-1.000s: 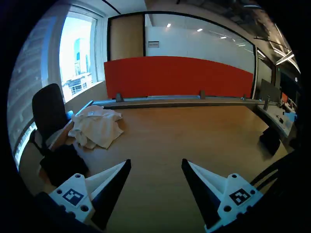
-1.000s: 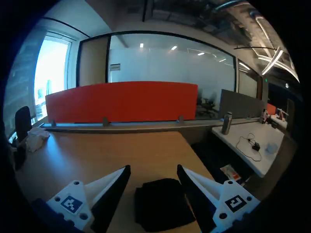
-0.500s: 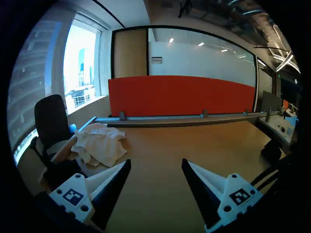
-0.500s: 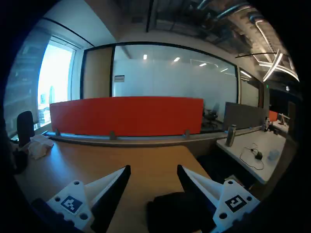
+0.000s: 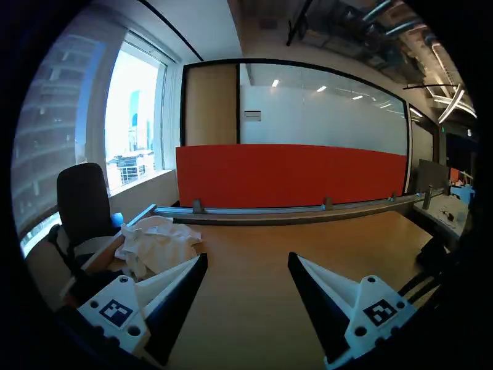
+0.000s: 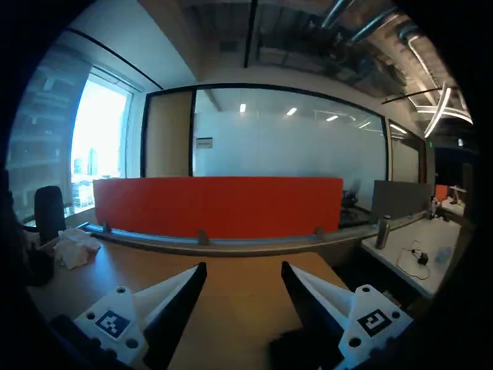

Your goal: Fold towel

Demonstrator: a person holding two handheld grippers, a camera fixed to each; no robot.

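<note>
A crumpled cream towel (image 5: 157, 245) lies in a heap at the far left of the wooden desk (image 5: 277, 246); in the right gripper view the same towel (image 6: 75, 246) is small and far off to the left. My left gripper (image 5: 248, 262) is open with nothing between its fingers, low over the desk and to the right of the towel. Open and empty too, my right gripper (image 6: 244, 270) hovers above the desk's near right part, far from the towel.
A red divider panel (image 5: 289, 176) runs along the desk's far edge. A black office chair (image 5: 83, 203) stands left of the towel. A dark folded cloth (image 6: 302, 348) lies under the right gripper. A second desk (image 6: 413, 246) with a bottle and cables stands to the right.
Both views have tilted upward: the desk, the towel and the dark cloth sink lower in frame and more ceiling shows. Both grippers stay open.
</note>
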